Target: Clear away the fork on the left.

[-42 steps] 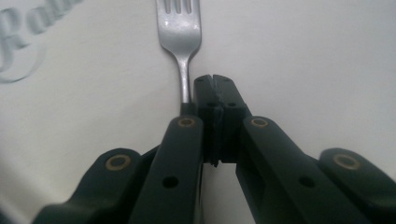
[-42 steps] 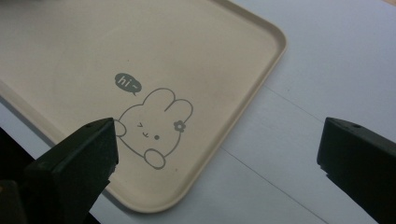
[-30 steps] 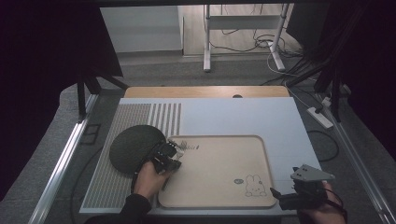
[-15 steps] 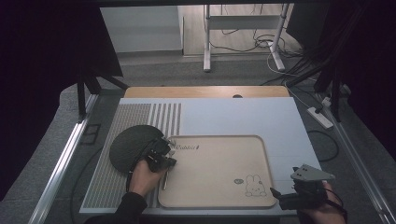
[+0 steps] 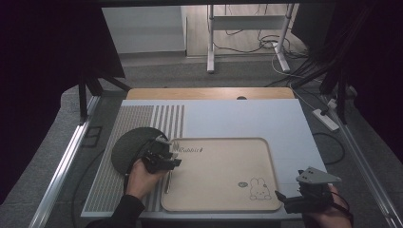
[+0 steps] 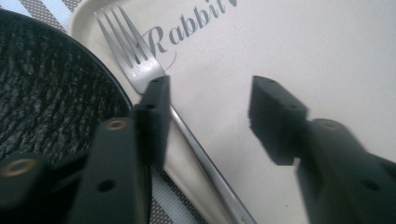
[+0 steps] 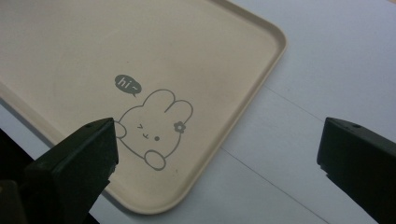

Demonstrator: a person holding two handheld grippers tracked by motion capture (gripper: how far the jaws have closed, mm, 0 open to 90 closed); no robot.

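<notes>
A metal fork (image 6: 140,70) lies on the left part of a beige tray (image 5: 223,190) printed with "Rabbit" and a bunny. Its tines point at the word, and its handle (image 5: 168,183) runs back along the tray's left rim. My left gripper (image 5: 170,153) hovers low over the fork's neck. In the left gripper view this gripper (image 6: 210,100) is open, its left jaw over the neck and the handle passing between the jaws. A dark round plate (image 5: 130,147) sits just left of the tray. My right gripper (image 5: 284,198) is open wide (image 7: 219,140) by the tray's near right corner (image 7: 196,196).
A white mat (image 5: 247,118) covers the table, with grey stripes (image 5: 161,118) on its left part. A wooden strip (image 5: 209,93) runs along the far edge. Table frame rails flank both sides, and cables and a power strip (image 5: 325,118) lie on the floor at right.
My left hand and gripper have shifted slightly left, toward the plate's edge. The right gripper has stayed where it was.
</notes>
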